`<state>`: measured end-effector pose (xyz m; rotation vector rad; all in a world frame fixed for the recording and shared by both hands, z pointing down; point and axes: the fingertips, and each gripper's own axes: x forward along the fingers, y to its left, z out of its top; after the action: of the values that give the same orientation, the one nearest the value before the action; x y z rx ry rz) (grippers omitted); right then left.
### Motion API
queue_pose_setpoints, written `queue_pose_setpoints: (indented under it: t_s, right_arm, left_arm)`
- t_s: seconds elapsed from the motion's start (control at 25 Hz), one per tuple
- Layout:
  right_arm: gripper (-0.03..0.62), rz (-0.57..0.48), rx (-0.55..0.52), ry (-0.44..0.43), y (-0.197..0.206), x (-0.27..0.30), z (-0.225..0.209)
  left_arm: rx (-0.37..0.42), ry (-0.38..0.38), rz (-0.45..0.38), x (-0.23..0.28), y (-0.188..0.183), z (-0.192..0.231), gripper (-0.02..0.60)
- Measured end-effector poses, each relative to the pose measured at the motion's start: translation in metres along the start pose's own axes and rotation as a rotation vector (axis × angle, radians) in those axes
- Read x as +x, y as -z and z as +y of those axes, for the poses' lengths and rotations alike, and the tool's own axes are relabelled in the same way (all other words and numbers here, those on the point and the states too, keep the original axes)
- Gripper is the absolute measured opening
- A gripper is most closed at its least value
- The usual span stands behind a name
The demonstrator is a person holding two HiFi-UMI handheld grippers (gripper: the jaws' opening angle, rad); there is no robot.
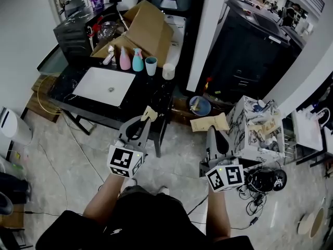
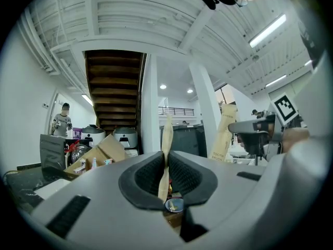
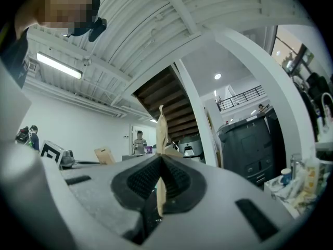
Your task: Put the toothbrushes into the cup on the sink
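Each gripper pinches a flat tan paper toothbrush packet. In the head view my left gripper [image 1: 142, 122] is shut on a small packet [image 1: 149, 113] just off the near right corner of the black counter. My right gripper [image 1: 215, 132] is shut on a wider packet [image 1: 210, 123] over the floor. The left gripper view shows the left gripper [image 2: 165, 166] clamping its packet [image 2: 167, 135] edge-on, and the other packet [image 2: 223, 135] to the right. The right gripper [image 3: 161, 166] grips its packet [image 3: 161, 132] the same way. A teal cup [image 1: 151, 65] and a white cup [image 1: 168, 71] stand right of the white sink [image 1: 89, 89].
Pink and teal spray bottles [image 1: 131, 60] and an open cardboard box [image 1: 145, 30] stand behind the sink. A blue bowl [image 1: 200, 105] lies on the floor. A marbled box full of clutter [image 1: 260, 125] is at my right, and a black cabinet [image 1: 250, 51] stands beyond it.
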<state>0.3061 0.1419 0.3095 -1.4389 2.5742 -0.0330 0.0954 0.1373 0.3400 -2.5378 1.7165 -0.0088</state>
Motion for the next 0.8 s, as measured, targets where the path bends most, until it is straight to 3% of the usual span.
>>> queue_pose_setpoints:
  t_s: [0.8]
  right_arm:
    - [0.003, 0.072, -0.063, 0.108, 0.032, 0.074, 0.097]
  left_arm:
    - [-0.080, 0.063, 0.037, -0.026, 0.033, 0.133, 0.031]
